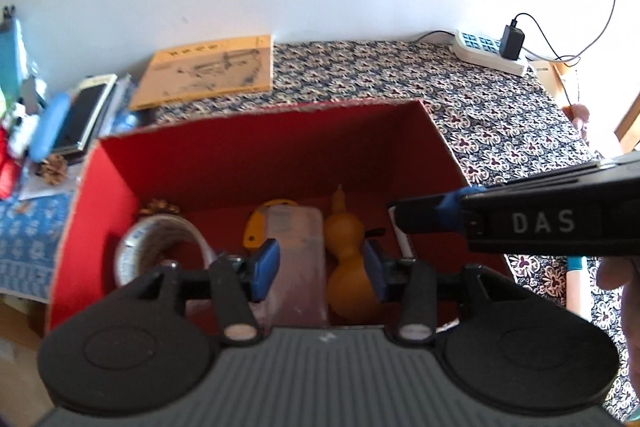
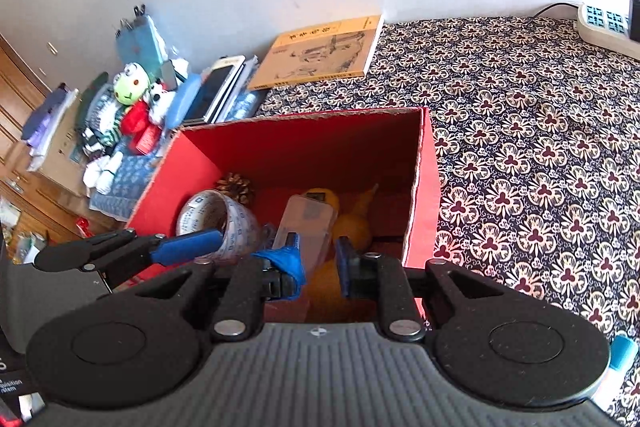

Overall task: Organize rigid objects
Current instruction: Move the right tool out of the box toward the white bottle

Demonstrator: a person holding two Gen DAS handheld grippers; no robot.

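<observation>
A red cardboard box (image 1: pixel 280 135) (image 2: pixel 304 143) stands open on the patterned cloth. Inside lie a roll of printed tape (image 1: pixel 160 247) (image 2: pixel 224 223), a clear plastic case (image 1: pixel 296 247) (image 2: pixel 308 219), a yellow gourd (image 1: pixel 348 259) (image 2: pixel 354 231), a pine cone (image 1: pixel 158 207) (image 2: pixel 236 187) and a yellow rounded item (image 1: pixel 258 221). My left gripper (image 1: pixel 320 259) hovers over the box, open, with the case and gourd below the gap and untouched. My right gripper (image 2: pixel 318 255) hangs beside it above the box's near edge. Its blue pads stand a narrow gap apart with nothing between them.
A yellow book (image 1: pixel 208 71) (image 2: pixel 324 51) lies behind the box. Plush toys (image 2: pixel 136 99), a phone (image 1: pixel 86 115) and a second pine cone (image 1: pixel 54 167) crowd the left. A white power strip (image 1: pixel 488 51) sits at the back right. Patterned cloth (image 2: pixel 540 147) stretches right.
</observation>
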